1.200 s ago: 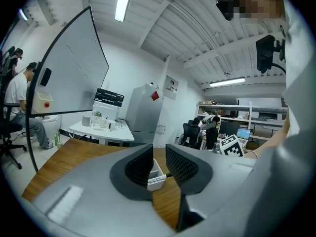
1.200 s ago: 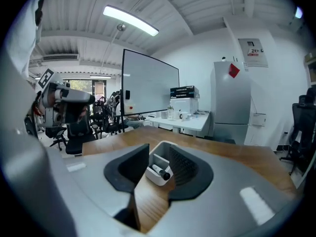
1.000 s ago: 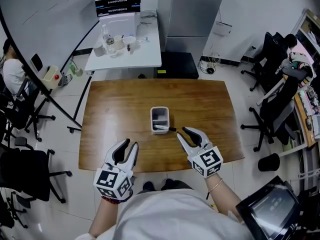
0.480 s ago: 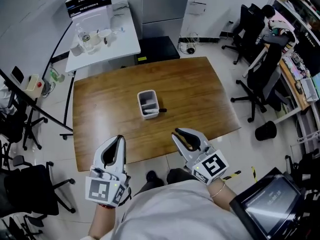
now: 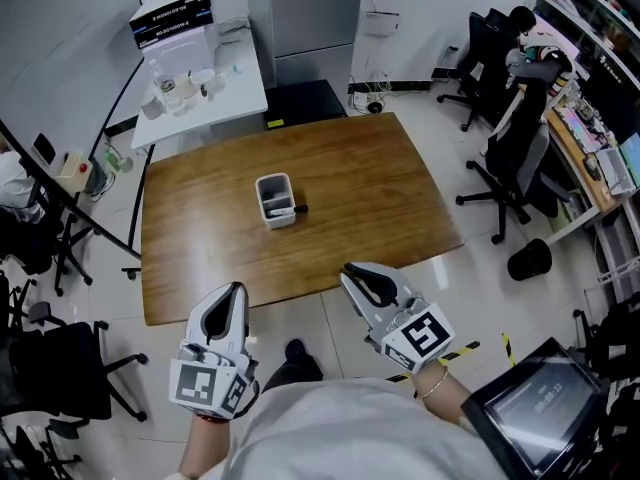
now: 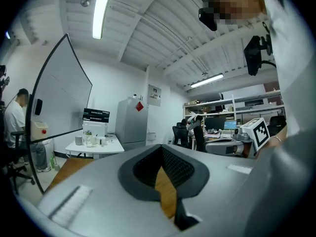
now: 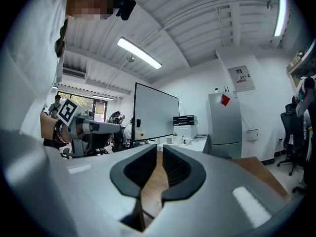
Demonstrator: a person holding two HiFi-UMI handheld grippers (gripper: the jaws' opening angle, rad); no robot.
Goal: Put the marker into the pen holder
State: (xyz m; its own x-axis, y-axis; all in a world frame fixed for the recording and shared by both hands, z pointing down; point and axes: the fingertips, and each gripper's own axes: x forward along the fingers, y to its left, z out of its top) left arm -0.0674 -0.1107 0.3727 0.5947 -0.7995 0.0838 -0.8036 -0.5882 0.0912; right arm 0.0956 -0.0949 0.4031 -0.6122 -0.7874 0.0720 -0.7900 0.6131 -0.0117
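Observation:
A white rectangular pen holder [image 5: 263, 196] stands near the middle of the wooden table [image 5: 360, 198]. The marker [image 5: 288, 210] lies in it, its black end sticking out over the right rim. Both grippers hang off the table's near edge, close to my body. My left gripper [image 5: 236, 294] [image 6: 161, 150] is shut, tips touching, with nothing in it. On my right gripper [image 5: 353, 274] [image 7: 159, 150] the jaws are closing, a narrow slit left between them and nothing inside.
A white side table [image 5: 215, 103] with a box and small bottles stands behind the wooden table. Office chairs [image 5: 505, 158] and a desk sit at the right, black chairs [image 5: 40, 368] at the left. A monitor [image 5: 540, 418] is at the bottom right.
Both grippers have drawn back from the table toward my body, and the table now looks farther away. The right jaws have narrowed. The marker stays in the holder.

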